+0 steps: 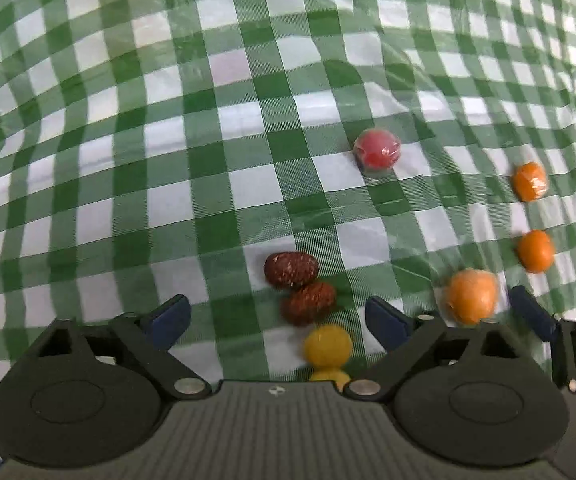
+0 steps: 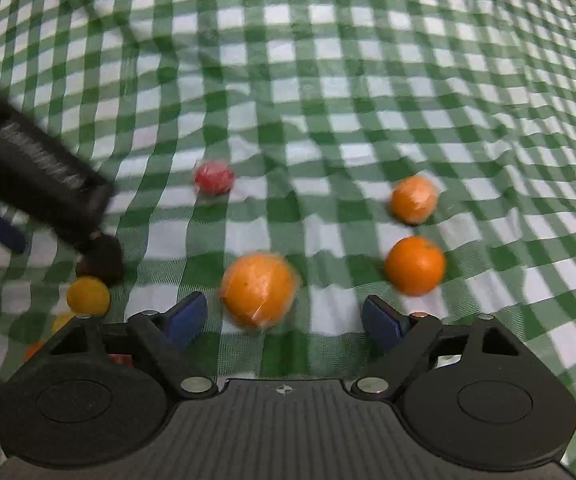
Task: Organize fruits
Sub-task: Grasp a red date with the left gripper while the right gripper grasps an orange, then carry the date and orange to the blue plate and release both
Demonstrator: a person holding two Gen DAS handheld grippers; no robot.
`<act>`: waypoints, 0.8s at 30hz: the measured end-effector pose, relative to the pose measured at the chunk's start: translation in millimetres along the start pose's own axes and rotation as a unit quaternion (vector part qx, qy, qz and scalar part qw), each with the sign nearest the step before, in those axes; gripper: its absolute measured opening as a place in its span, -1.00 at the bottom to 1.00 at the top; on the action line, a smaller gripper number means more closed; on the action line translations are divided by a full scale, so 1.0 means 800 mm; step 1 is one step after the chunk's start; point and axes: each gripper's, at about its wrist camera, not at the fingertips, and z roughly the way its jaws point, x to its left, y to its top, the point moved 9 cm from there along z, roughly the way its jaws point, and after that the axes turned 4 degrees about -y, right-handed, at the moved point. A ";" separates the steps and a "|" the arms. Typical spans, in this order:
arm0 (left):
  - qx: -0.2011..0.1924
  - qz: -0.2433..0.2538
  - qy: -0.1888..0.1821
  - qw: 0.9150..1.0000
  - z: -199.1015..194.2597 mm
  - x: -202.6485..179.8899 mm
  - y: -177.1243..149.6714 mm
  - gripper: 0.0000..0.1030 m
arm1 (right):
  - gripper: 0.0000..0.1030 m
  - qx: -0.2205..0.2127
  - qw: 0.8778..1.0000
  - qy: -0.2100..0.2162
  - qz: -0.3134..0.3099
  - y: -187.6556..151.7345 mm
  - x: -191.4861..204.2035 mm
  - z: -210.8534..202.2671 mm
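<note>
Now my left tool [image 1: 275, 320] hangs wide over the green checked worktop [image 1: 167, 128], jaws bare, nothing touched. Between the blue pads [image 1: 169, 318] lie two brown oval fruits [image 1: 291, 269], long axes running side to side, the nearer one tipped up to the right, with a yellow fruit [image 1: 327, 346] just below them. My right tool [image 2: 283, 320] gapes wide too, framing the big wrapped orange [image 2: 259, 290] without gripping it. Two smaller oranges [image 2: 415, 265] sit right, a red wrapped fruit [image 2: 214, 177] farther off. No readable writing anywhere.
</note>
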 end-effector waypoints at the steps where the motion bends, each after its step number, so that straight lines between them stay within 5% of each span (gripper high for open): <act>1: 0.009 -0.002 0.000 1.000 0.008 -0.001 0.001 0.42 | 0.55 -0.009 1.000 0.001 -0.003 0.001 0.002 -0.003; 3: 0.019 -0.008 -0.001 1.000 0.018 -0.001 0.003 0.17 | -0.19 -0.019 1.000 0.022 -0.002 0.003 0.006 -0.008; 4: 0.011 -0.011 -0.002 1.000 0.015 -0.001 0.004 -0.32 | -0.26 -0.022 0.999 0.023 -0.003 0.003 0.007 -0.012; 12: -0.021 0.004 0.000 1.000 -0.026 0.013 -0.013 -0.35 | -0.27 -0.038 0.999 -0.008 0.020 0.003 -0.019 -0.019; 18: -0.042 -0.012 0.008 0.999 -0.101 0.054 -0.062 -0.35 | -0.27 -0.056 0.998 -0.039 0.013 0.015 -0.034 -0.060; 24: -0.045 -0.043 0.013 0.998 -0.179 0.095 -0.137 -0.35 | -0.27 -0.061 0.998 0.010 0.024 0.020 -0.007 -0.147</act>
